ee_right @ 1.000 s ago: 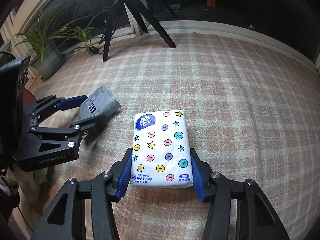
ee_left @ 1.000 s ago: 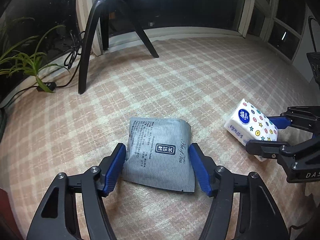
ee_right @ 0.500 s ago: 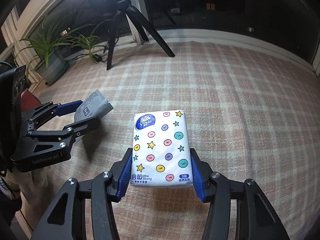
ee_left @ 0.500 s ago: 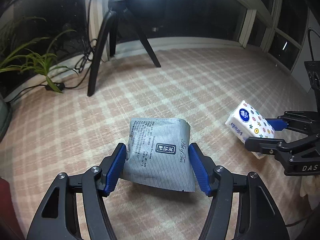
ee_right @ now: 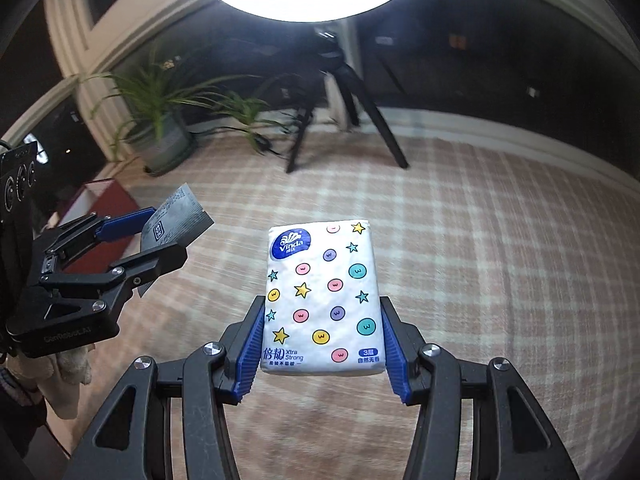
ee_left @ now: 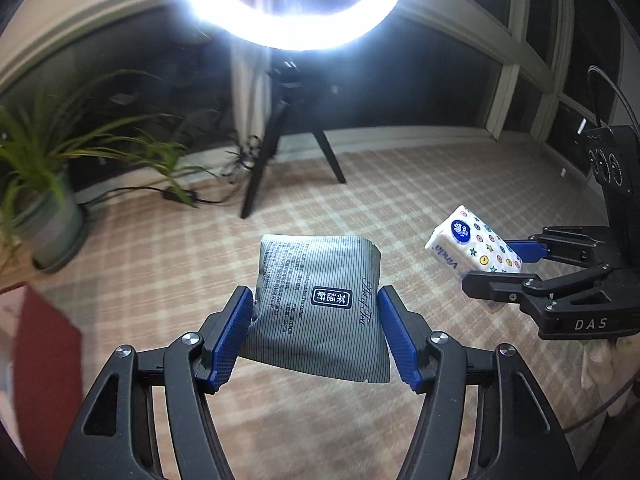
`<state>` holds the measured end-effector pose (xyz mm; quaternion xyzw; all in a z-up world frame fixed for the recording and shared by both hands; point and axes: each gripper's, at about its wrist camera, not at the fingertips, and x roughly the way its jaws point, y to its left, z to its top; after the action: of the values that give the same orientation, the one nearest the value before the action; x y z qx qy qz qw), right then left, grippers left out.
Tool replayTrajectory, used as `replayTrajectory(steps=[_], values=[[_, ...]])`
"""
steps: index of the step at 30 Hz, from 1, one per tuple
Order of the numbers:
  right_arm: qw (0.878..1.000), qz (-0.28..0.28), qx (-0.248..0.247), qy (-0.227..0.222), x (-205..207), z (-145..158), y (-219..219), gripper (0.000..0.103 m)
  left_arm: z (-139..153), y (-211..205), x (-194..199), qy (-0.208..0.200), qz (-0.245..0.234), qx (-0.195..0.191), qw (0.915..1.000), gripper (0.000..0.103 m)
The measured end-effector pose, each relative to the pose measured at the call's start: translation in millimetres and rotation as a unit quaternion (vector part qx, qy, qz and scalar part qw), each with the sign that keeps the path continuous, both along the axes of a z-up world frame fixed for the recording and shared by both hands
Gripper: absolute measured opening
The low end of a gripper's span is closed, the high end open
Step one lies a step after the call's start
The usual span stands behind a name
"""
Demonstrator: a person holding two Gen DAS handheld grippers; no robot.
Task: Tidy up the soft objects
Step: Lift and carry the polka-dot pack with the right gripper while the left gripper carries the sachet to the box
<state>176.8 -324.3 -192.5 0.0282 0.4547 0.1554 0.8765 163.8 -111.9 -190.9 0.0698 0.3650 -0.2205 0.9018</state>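
Observation:
My left gripper is shut on a grey striped pouch and holds it in the air above the checked carpet. My right gripper is shut on a white tissue pack with coloured dots and stars, also lifted off the carpet. In the left wrist view the tissue pack and the right gripper show at the right. In the right wrist view the pouch and the left gripper show at the left.
A bright ring light on a black tripod stands ahead. A potted plant stands at the left with a cable beside it. A red box lies at the left. The checked carpet spreads below.
Both grippers have lifted and tilted upward with their objects, off the carpet. The ring light and more of the plant have come into view.

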Motion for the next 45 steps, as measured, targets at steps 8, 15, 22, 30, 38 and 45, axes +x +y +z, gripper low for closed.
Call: replayTrajectory(steps=[8,15,22,30,38,45], values=[[0.998,0.05,0.016,-0.023,-7,30,43,0.049,35,47,-40,-0.03,0.051,0.0,0.9983,0.064],[0.994,0.102,0.02,-0.041,-11,53,99,0.049,59,105,-57,-0.039,0.102,0.005,0.994,0.064],[0.988,0.142,0.025,-0.047,-10,69,161,0.049,75,173,-76,-0.041,0.158,0.011,0.9864,0.064],[0.982,0.183,0.028,-0.043,1,79,234,0.049,83,245,-87,-0.043,0.216,0.018,0.9752,0.064],[0.972,0.23,0.02,-0.034,19,79,305,0.049,78,304,-103,-0.028,0.269,0.02,0.9625,0.064],[0.963,0.269,0.021,0.001,43,62,358,0.049,58,335,-121,-0.004,0.302,0.018,0.9532,0.064]])
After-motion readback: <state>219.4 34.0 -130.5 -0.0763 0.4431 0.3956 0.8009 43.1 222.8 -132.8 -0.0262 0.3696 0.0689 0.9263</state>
